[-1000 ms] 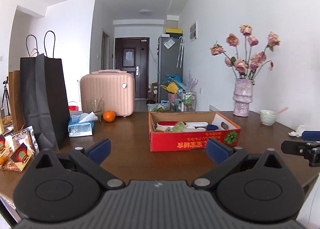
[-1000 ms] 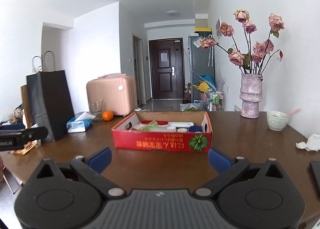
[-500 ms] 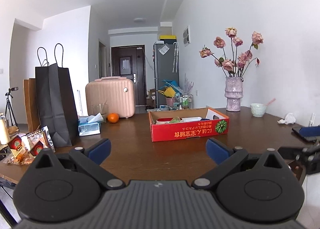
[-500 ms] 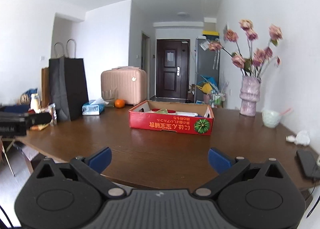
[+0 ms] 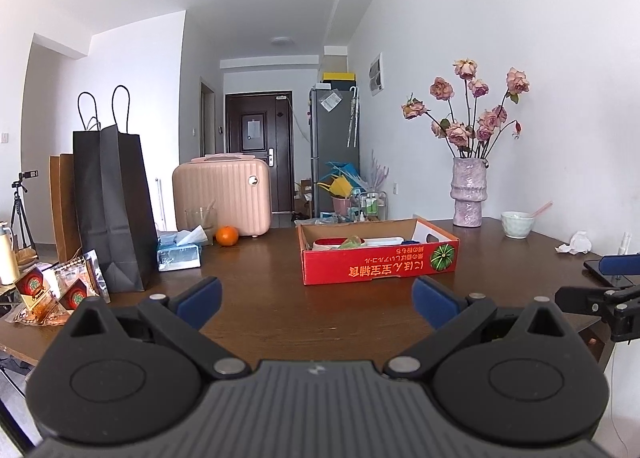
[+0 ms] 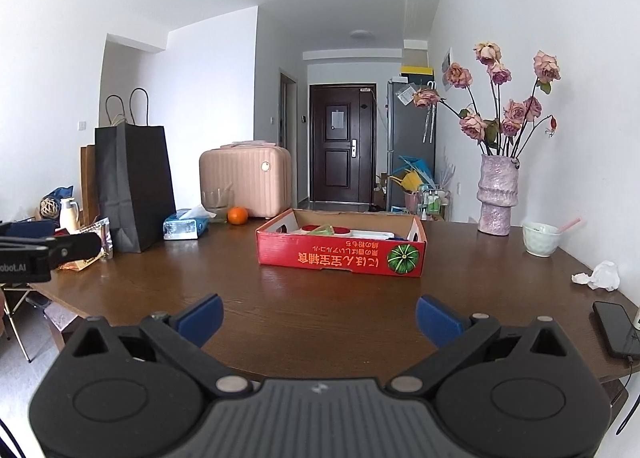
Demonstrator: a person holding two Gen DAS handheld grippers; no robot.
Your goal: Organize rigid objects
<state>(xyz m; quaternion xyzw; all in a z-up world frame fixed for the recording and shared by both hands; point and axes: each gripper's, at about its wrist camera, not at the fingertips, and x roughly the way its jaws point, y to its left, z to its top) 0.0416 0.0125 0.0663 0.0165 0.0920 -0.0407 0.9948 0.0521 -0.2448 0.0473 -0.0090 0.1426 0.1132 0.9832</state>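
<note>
Grippers are both held above the near edge of the brown table [image 6: 328, 310], each with blue-padded fingers spread wide and nothing between them: left gripper [image 5: 316, 296], right gripper [image 6: 319, 316]. The right gripper's side is also seen at the right margin of the left wrist view, the left gripper's at the left margin of the right wrist view.

The red cardboard box [image 6: 340, 254] is set on the table, well ahead of both grippers, its top open. Several items are seen inside [image 5: 360, 242]: red, green and white shapes, not identifiable further.

Left of the box, a black paper bag [image 5: 112, 201] is stood upright, with a tissue pack [image 5: 178, 250] and an orange [image 5: 227, 236] near it, ahead of a pink suitcase [image 5: 222, 193]. To the right, a vase of roses [image 6: 496, 193], a small bowl [image 6: 540, 238], crumpled tissue [image 6: 600, 276] and a phone [image 6: 614, 328] are noted.
</note>
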